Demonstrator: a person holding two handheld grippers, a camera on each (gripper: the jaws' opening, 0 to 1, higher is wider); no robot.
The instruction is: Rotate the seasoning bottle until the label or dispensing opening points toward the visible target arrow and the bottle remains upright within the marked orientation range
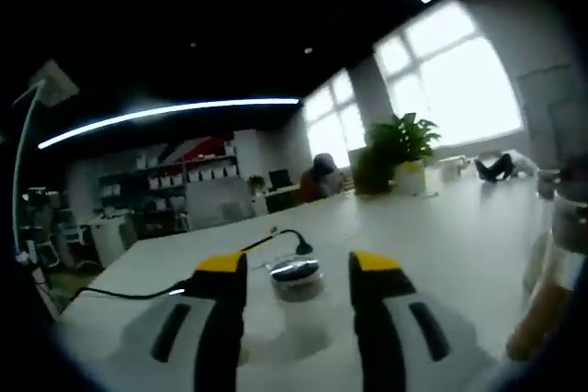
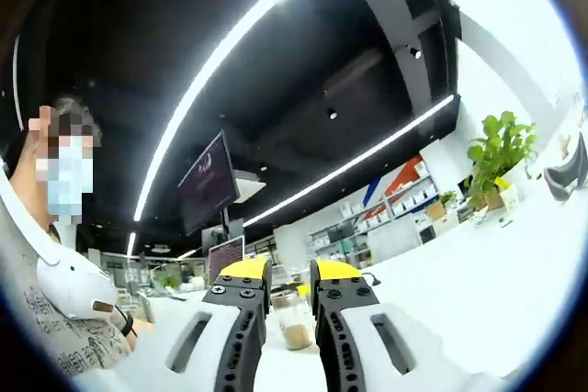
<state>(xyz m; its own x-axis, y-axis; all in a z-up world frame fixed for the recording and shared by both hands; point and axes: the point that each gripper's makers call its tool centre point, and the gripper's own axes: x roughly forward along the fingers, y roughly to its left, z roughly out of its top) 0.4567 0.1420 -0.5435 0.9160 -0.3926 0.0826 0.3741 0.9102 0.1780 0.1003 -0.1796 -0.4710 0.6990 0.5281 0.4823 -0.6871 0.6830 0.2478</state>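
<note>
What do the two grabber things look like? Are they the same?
Yes, they match. The left gripper has two chunky white jaws with black inner edges, yellow tips and a dark oval slot on each. The right gripper has the same white bodies and yellow tips, and its black inner faces carry rows of small round holes. The person beside it wears a light printed top.

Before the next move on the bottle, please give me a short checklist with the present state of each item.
1. Bottle upright: ok; in the right gripper view it stands on the table.
2. Right gripper lined up with bottle: ok; it shows between the jaws, which stand apart, not touching it.
3. Left gripper free: ok; open, only a small jar beyond it.
4. Target arrow found: cannot tell.
5. Label or opening direction: cannot tell, too blurred.
</note>
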